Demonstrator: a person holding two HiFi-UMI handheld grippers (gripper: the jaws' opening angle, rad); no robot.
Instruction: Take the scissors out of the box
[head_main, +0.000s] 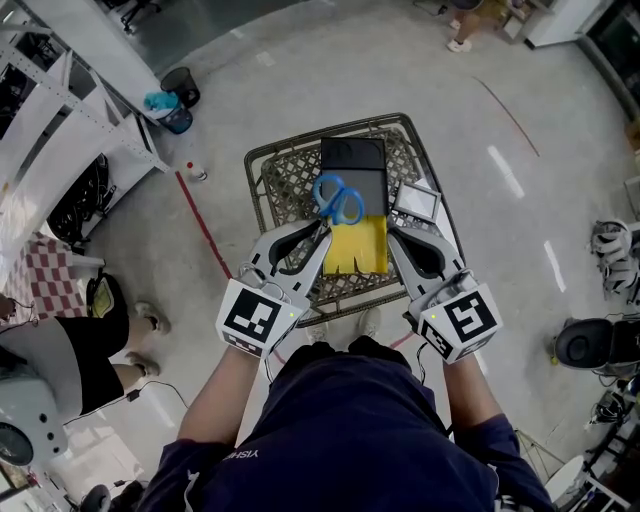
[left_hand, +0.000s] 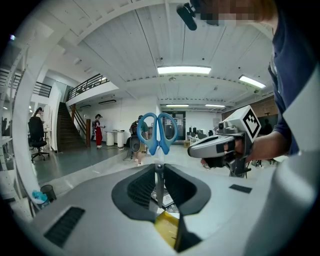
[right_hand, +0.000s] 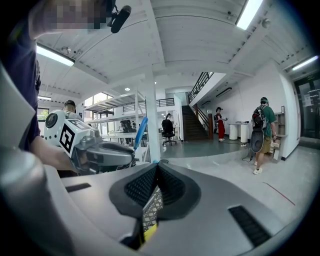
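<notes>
Blue handles of the scissors stand just beyond the tips of my left gripper in the head view, above a wire basket. A yellow box lies below and between my two grippers. My right gripper rests at that box's right edge, well short of the scissors. A flat black item lies farther out in the basket.

In the left gripper view, my jaws are pinched on the steel blades, and the handle loops rise straight ahead of the tips. A corner of yellow shows beneath the jaws, close to the camera. The right gripper sits off to the right, near but apart.

In the right gripper view, my jaws are pressed together with nothing I can make out between them. Basket mesh and a sliver of yellow show below. A blue edge of the scissors stands to the left, at the left gripper.

I judge this to be the pull-out step. I cannot tell whether the blade tips are clear of the box. The next move calls for a firm pinch, a straight draw away from the box, then a carry clear of the basket rim.
</notes>
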